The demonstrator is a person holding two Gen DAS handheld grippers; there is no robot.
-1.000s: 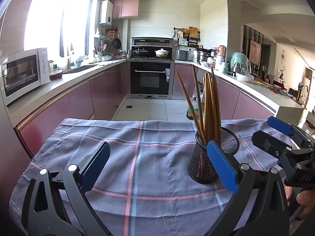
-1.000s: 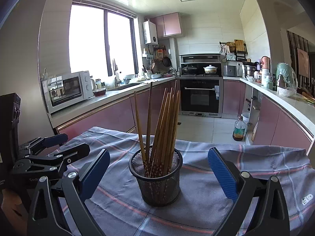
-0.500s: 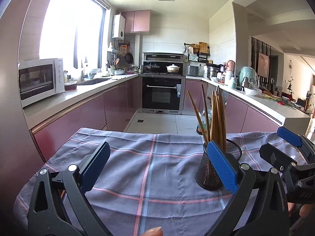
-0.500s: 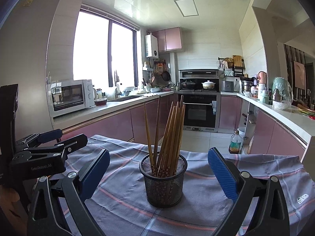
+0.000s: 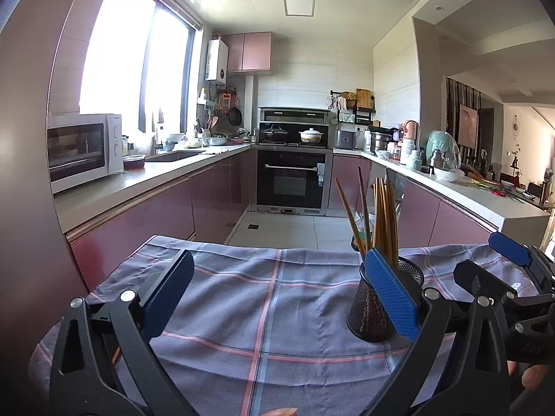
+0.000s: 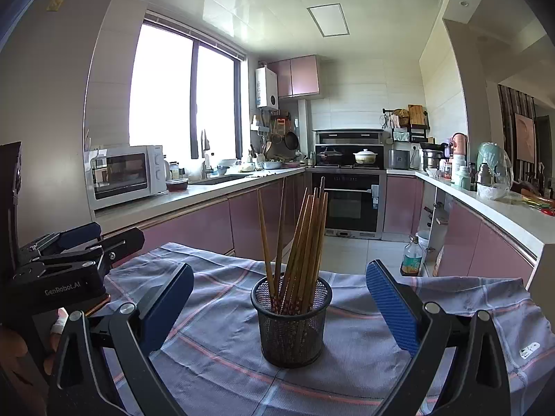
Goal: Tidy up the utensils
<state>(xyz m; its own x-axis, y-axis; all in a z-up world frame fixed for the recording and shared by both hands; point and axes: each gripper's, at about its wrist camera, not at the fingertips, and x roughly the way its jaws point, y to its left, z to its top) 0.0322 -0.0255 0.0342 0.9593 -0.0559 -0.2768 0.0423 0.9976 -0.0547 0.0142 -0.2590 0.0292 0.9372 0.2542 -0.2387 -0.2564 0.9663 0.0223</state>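
A black mesh cup [image 6: 291,322] stands upright on the checked cloth [image 6: 364,357], holding several wooden chopsticks [image 6: 305,239] that lean apart. My right gripper [image 6: 277,312] is open, its blue pads either side of the cup at a distance, nothing held. In the left wrist view the same cup [image 5: 367,312] sits partly behind my right-hand pad, with the chopsticks [image 5: 381,222] rising above it. My left gripper [image 5: 277,305] is open over bare cloth [image 5: 263,312], to the left of the cup. The right gripper [image 5: 513,277] shows at the far right edge.
The cloth-covered table ends at a far edge [image 5: 277,246] with tiled floor beyond. A kitchen counter [image 5: 138,180] with a microwave [image 5: 83,149] runs along the left, an oven [image 5: 291,176] at the back. A bottle [image 6: 411,256] stands on the floor.
Both cameras have risen and pulled back from the cup, which now looks smaller and lower in each view. Both grippers have stayed open.
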